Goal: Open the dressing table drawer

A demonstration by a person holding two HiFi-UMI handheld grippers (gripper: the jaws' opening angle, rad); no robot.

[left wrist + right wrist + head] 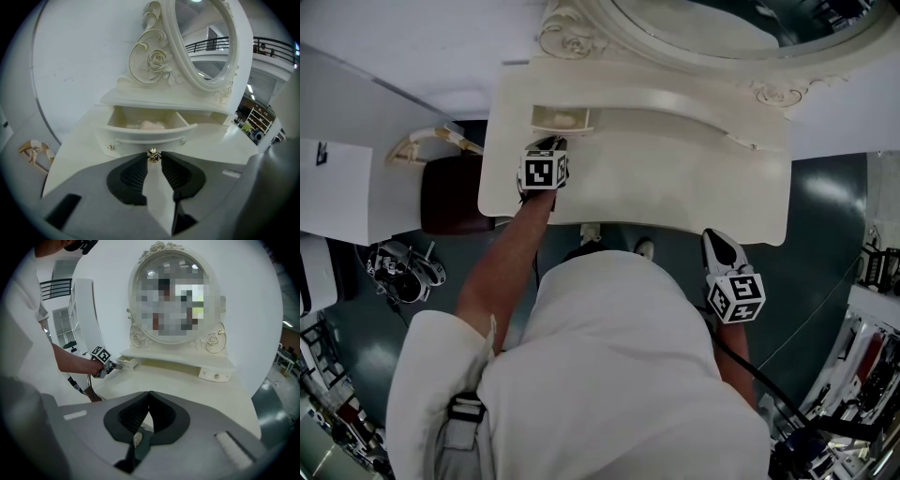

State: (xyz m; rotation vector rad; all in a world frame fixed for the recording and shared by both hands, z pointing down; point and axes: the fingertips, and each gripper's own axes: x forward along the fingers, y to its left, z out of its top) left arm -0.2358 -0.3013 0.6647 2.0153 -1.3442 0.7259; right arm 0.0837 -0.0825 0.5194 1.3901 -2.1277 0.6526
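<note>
Left gripper view is showing the tabletop (70, 159) carrying the drawer (140, 133), sitting partly pulled out, its sliding axis running straight toward the left hand-held gripper (153, 160), which is clamping its knob (153, 154). The right hand-held gripper (149, 397), jaws together and empty, is hanging well apart.

The cream dressing table (675, 187) stands in front of both grippers. Just beyond the left gripper (153, 159), a low raised shelf (154, 101) sits on the back of the top and carries the oval mirror (201, 42) with carved roses. The small drawer (145, 127) under this shelf stands open over the tabletop, and its golden knob (153, 154) is between the tips of the left gripper. A second small drawer (214, 375), well ahead of the right gripper (148, 394) and to its right, is closed.
</note>
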